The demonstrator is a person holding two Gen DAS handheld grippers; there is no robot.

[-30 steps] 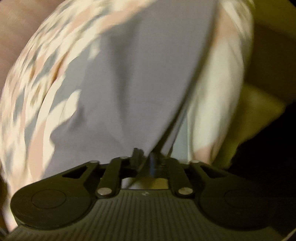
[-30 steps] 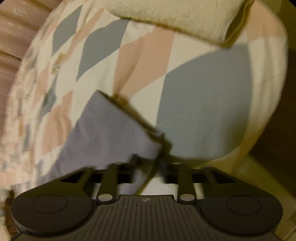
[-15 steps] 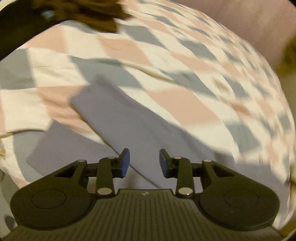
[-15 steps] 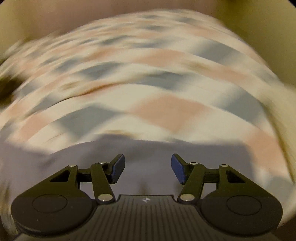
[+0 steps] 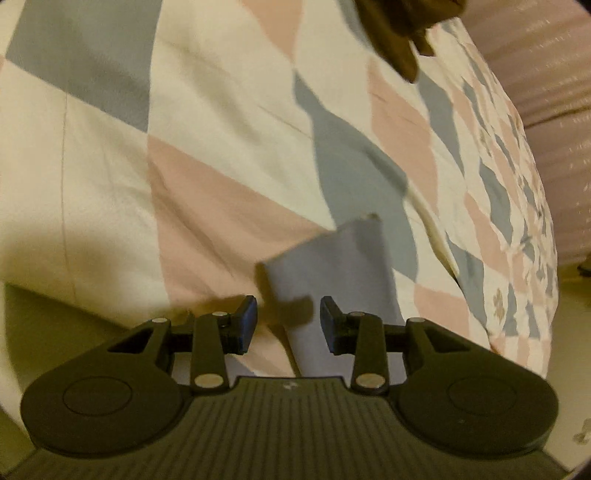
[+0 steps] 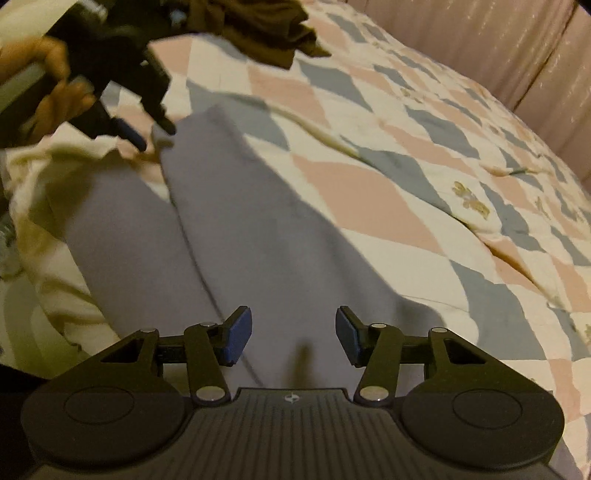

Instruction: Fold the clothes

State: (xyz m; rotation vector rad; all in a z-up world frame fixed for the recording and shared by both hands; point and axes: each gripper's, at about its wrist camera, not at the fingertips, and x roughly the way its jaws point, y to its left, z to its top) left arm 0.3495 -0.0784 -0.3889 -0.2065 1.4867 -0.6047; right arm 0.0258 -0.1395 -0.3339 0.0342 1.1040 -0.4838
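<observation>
On the quilt (image 6: 388, 192) I count one grey garment (image 6: 229, 229), one brown heap (image 6: 258, 26); my left gripper (image 5: 288, 319) gapes empty, the right gripper (image 6: 293, 332), just narrowing, gapes too.

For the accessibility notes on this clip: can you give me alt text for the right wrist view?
A grey garment lies spread on a quilt of pink, grey-blue and cream diamonds, with the open right gripper above its near end. At upper left, the left gripper reaches its far corner; a dark brown garment lies beyond.
</observation>
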